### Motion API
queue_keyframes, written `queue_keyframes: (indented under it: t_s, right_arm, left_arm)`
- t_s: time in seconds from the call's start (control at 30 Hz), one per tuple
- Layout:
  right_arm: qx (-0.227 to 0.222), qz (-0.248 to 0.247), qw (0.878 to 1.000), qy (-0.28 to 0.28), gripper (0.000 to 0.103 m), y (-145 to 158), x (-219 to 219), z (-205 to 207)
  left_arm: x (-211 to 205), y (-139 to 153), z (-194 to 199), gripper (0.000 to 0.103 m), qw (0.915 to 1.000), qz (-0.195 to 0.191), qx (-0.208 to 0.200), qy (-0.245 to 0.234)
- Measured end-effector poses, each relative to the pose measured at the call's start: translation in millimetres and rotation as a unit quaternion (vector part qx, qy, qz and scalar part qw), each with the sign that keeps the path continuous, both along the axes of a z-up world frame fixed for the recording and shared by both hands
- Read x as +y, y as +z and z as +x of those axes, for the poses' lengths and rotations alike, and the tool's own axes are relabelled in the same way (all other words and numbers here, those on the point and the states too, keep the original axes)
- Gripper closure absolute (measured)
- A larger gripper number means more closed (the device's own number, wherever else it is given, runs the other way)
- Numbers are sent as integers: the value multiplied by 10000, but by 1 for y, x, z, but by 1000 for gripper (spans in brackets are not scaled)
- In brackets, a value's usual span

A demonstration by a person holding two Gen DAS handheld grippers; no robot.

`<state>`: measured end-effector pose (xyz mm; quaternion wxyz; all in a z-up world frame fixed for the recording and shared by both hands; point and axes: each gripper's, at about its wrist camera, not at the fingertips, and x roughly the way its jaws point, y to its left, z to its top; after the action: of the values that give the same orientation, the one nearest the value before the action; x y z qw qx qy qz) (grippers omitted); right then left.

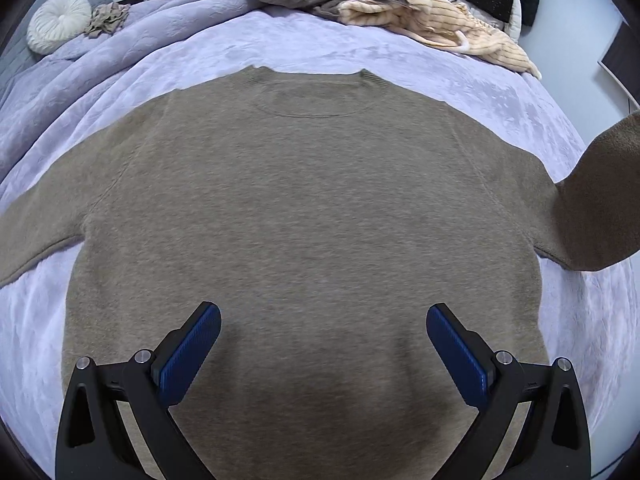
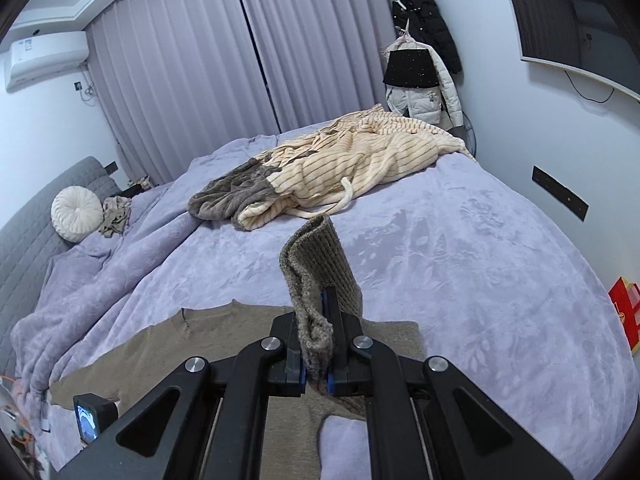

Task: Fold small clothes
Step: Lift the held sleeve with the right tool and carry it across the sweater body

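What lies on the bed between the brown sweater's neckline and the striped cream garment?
Only bare lilac blanket separates the sweater neckline from the striped cream garment; the left wrist view shows it best.

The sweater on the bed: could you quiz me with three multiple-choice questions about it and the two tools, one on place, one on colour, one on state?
1. Where does the striped robe lie?
A. at the far side of the bed
B. on the floor
C. over the sweater

2. What colour is the sweater?
A. red
B. grey-brown
C. white

3. What is the right tool doing?
A. standing open over the blanket
B. shut on the sweater's sleeve cuff
C. holding the round cushion

Answers:
1 A, it lies bunched on the purple blanket beyond the sweater.
2 B, its whole body shows that colour.
3 B, the cuff stands up between its closed pads, while the left tool is open.
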<state>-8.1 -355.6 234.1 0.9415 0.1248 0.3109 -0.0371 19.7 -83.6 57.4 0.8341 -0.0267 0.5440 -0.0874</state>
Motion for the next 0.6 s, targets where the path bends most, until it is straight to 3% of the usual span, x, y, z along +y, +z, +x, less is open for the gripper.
queue_keyframes:
  t_s: [0.6]
  right_arm:
    - [322, -261, 9974, 589, 96, -30, 136, 46]
  left_arm:
    - [80, -28, -15, 0, 9998, 46, 155, 89]
